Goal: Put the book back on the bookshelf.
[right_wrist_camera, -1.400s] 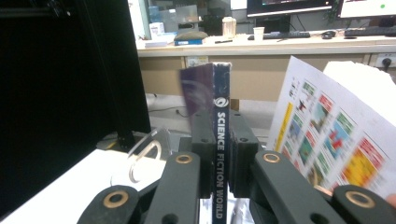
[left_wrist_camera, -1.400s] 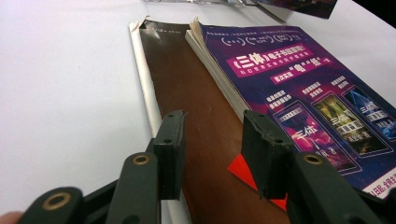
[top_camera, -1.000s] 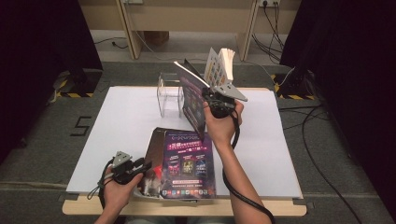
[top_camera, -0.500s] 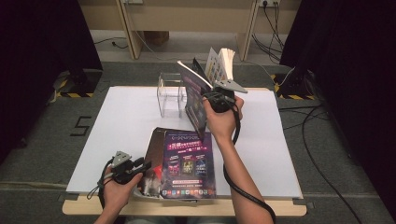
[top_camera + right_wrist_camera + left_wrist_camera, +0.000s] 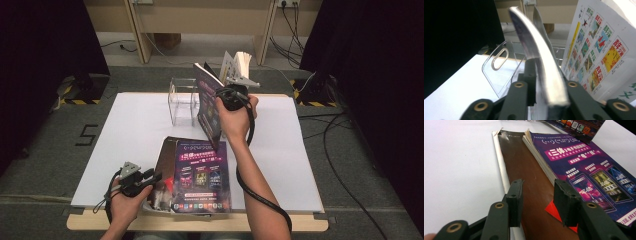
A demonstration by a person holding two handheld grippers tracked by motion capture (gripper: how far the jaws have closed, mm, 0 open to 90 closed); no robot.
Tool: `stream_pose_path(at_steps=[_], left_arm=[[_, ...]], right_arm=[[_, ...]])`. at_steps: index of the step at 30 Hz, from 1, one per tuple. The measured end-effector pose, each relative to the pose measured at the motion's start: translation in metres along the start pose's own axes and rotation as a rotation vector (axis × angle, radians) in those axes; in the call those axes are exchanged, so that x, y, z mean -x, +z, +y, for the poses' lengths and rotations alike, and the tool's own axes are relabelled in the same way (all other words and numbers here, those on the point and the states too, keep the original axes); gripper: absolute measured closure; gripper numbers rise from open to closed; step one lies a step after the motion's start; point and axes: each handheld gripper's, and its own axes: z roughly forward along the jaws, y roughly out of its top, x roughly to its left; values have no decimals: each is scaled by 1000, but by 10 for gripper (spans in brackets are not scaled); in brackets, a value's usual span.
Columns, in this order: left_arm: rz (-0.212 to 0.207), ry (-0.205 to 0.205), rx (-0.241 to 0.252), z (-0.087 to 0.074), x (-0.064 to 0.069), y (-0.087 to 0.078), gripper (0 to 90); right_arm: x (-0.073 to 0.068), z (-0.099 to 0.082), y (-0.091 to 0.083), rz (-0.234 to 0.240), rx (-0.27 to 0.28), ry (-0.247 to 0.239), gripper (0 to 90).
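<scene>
Booklet (image 5: 209, 107) stood clenched in the right tongs (image 5: 541, 100), its lower edge hidden behind them. Left tongs (image 5: 537, 202) stood released over the open magazine (image 5: 529, 177) near the desk's (image 5: 130, 135) front edge.

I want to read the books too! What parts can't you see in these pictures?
- Lifted book, high view: its front is turned away and its words are too small.
- Flat book, left claw view: bottom cut off by the edge.
- Clear stand, right claw view: partly behind the claw and book.
</scene>
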Motion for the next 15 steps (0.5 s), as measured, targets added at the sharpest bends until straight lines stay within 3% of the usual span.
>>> stream_pose_path(at_steps=[15], left_arm=[[1,0,-1,0,0,1,590]], right_arm=[[-6,-3,-1,-4,41,-5,846]])
